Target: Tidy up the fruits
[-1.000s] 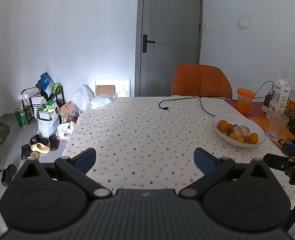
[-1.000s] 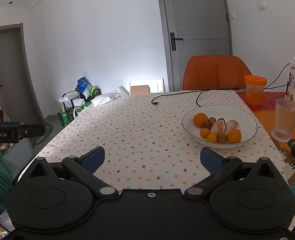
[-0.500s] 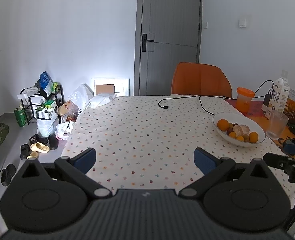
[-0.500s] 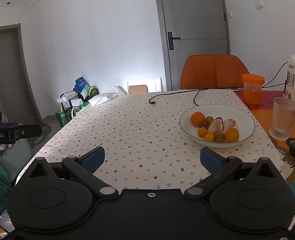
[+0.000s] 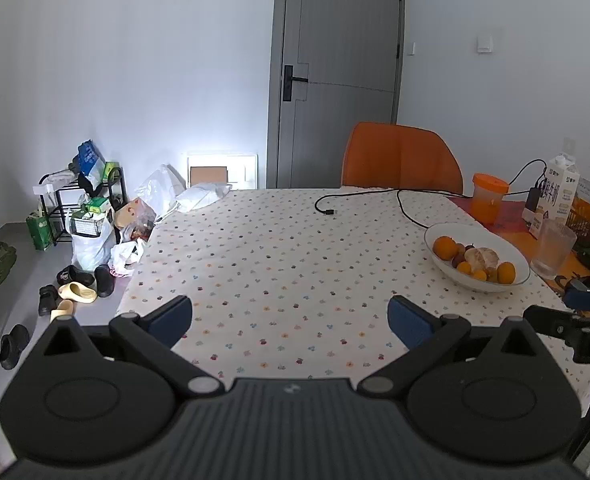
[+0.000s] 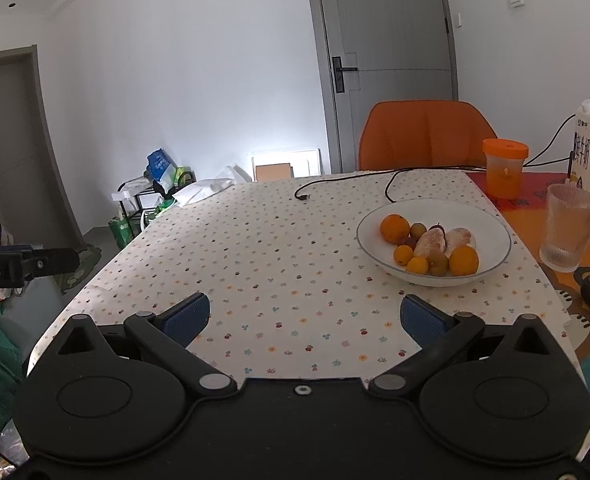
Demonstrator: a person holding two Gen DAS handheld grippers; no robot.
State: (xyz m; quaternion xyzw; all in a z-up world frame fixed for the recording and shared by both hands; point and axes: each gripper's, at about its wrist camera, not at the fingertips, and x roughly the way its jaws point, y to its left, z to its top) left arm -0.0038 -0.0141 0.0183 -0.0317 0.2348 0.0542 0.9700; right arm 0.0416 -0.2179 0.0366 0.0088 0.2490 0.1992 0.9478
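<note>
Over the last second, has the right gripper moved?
Yes. In its own view the fruit bowl and the door handle have slid left, so the open right gripper has swung slightly right.

I'm working in a home dining room: a tablecloth-covered table (image 6: 295, 248) with fruit bowl (image 6: 491, 224), orange chair (image 6: 427, 136), and slippers (image 5: 77, 292) lower left by a cluttered rack (image 5: 61, 200).

White walls, grey door (image 5: 337, 76), orange chair (image 5: 401, 160), dotted tablecloth (image 5: 287, 264), cluttered floor rack (image 5: 79, 196)
</note>
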